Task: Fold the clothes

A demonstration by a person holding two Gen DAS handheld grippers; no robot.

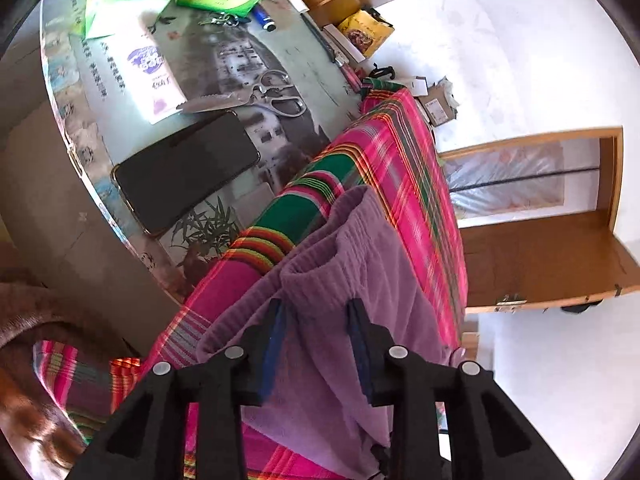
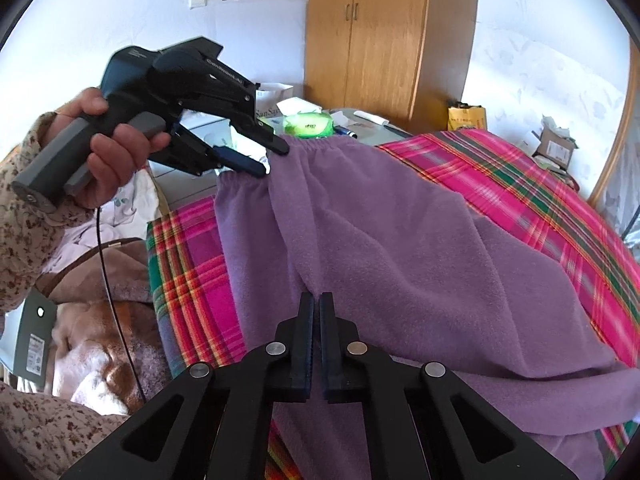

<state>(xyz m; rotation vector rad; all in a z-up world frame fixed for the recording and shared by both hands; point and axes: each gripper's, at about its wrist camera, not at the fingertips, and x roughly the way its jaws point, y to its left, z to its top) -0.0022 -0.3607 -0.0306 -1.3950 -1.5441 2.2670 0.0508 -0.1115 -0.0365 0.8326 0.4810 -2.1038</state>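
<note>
Gathering the purple fleece trousers (image 2: 400, 240) at two points looks like the step in hand: the garment lies spread over a pink plaid blanket (image 2: 520, 184), and a fold has not yet been made.

The right gripper (image 2: 316, 300) has its jaws closed almost completely, with only a thin slit between the pads. Its tips sit at a ridge of the fleece directly ahead of it, so it appears to pinch a fold of the cloth, though how much fabric is caught I cannot tell.

The left gripper (image 1: 316, 312), held in a hand (image 2: 108, 148) up and to the left of the right one, stands partly open. Its fingers straddle the elastic waistband, a bunch of fleece rising between them; the pads do not plainly press on it, so I judge it placed for a grip rather than holding.

Beyond the left gripper, past the blanket edge, a counter (image 1: 304, 52) carries a phone (image 1: 184, 172) and scissors (image 1: 276, 96).

Next, the left jaws need to close on the waistband; then both hands should lift together and carry one half over the other, keeping the cloth taut.
</note>
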